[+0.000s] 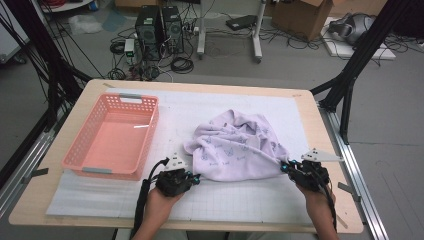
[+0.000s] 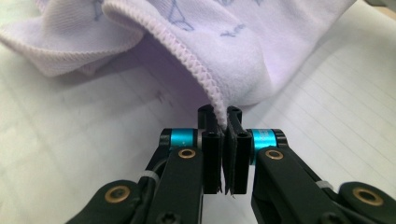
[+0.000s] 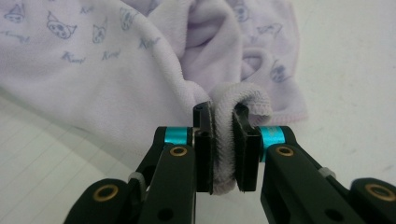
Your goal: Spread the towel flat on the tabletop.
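two grippers pinch the lilac printed towel [image 1: 235, 147] lying crumpled on the white mat [image 1: 280, 200] beside the pink basket [image 1: 112, 137]: left gripper [image 2: 223, 121] clamps its stitched hem, right gripper [image 3: 223, 116] a bunched corner; soft, light, limp cloth, best held at corners.

A pale lilac towel [image 1: 235, 147] with small printed figures lies crumpled right of centre in the high view. Its stitched hem [image 2: 187, 58] curls up, and both lower corners are pinched
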The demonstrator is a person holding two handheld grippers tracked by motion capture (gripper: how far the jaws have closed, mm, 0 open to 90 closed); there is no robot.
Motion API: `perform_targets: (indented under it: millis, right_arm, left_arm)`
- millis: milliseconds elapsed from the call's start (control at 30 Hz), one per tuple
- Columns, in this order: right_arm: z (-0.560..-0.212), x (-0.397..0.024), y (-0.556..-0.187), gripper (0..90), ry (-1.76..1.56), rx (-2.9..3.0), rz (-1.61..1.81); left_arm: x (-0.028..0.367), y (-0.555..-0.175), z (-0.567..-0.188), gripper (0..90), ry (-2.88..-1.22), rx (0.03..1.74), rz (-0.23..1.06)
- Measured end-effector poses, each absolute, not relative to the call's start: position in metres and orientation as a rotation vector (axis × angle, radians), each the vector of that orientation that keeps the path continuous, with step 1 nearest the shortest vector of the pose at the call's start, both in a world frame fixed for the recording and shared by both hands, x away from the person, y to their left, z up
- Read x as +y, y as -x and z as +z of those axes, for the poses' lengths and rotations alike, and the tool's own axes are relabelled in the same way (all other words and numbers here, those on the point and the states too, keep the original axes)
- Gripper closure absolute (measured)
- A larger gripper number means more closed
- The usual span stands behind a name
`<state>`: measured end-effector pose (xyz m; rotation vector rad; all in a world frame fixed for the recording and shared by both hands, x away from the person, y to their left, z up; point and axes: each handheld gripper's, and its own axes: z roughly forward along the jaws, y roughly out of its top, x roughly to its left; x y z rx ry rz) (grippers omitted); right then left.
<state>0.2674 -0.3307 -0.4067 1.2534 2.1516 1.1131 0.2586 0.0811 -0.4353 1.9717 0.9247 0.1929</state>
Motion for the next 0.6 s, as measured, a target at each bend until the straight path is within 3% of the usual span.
perform_targets:
  millis: [467, 533, 600]
  right_arm:
    - [-0.429, -0.330, -0.199, 79.7, -1.275, 2.345, 1.114]
    - [-0.428, -0.329, -0.189, 76.1, -1.257, 2.370, 1.105]
    - [-0.428, -0.331, -0.182, 64.8, -1.264, 2.376, 1.105]
  left_arm:
    - [0.115, -0.210, -0.436, 86.6, -1.948, 0.862, 0.097]
    - [0.118, -0.203, -0.435, 86.4, -1.954, 0.850, 0.086]
    - [0.121, -0.199, -0.436, 81.8, -1.936, 0.857, 0.097]
